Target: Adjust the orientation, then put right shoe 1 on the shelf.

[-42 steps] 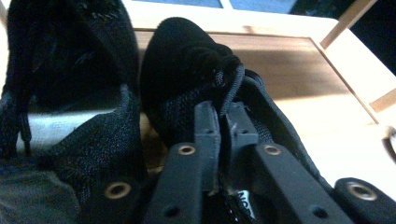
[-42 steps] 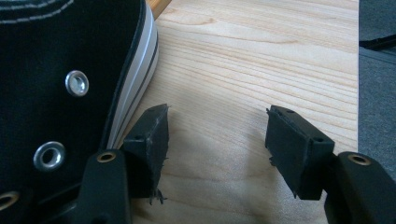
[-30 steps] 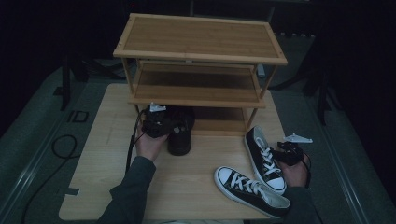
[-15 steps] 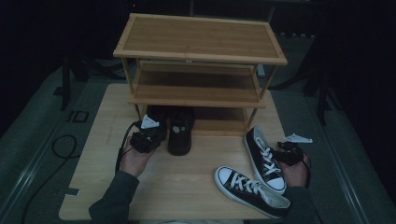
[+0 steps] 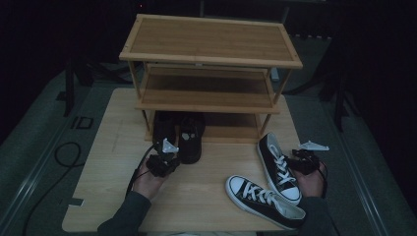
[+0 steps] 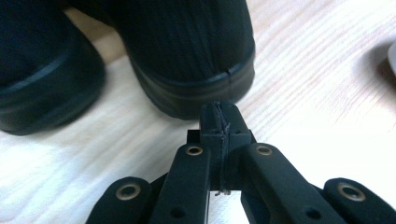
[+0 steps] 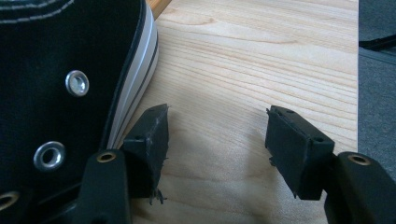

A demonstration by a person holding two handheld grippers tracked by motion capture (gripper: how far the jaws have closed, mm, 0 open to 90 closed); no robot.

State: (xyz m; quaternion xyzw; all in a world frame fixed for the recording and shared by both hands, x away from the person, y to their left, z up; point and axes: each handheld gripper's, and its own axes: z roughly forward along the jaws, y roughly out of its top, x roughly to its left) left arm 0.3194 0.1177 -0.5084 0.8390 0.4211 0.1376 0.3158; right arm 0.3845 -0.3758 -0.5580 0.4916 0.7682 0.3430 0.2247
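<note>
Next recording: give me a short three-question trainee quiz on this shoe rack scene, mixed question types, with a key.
1. True or false: the left hand-held gripper grips a plain black shoe.
2. How many tiers has the bamboo shoe rack?
3. The right hand-held gripper is: A shut, B open beside a black-and-white canvas sneaker, C lifting a sneaker.

Key: 1 false, its jaws are shut on nothing, just short of the shoe. 2 three. 3 B.

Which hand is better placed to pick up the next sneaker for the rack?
Right. The right gripper is open, one jaw beside the black-and-white sneaker. The left gripper is shut on nothing, near the black shoes at the rack.
</note>
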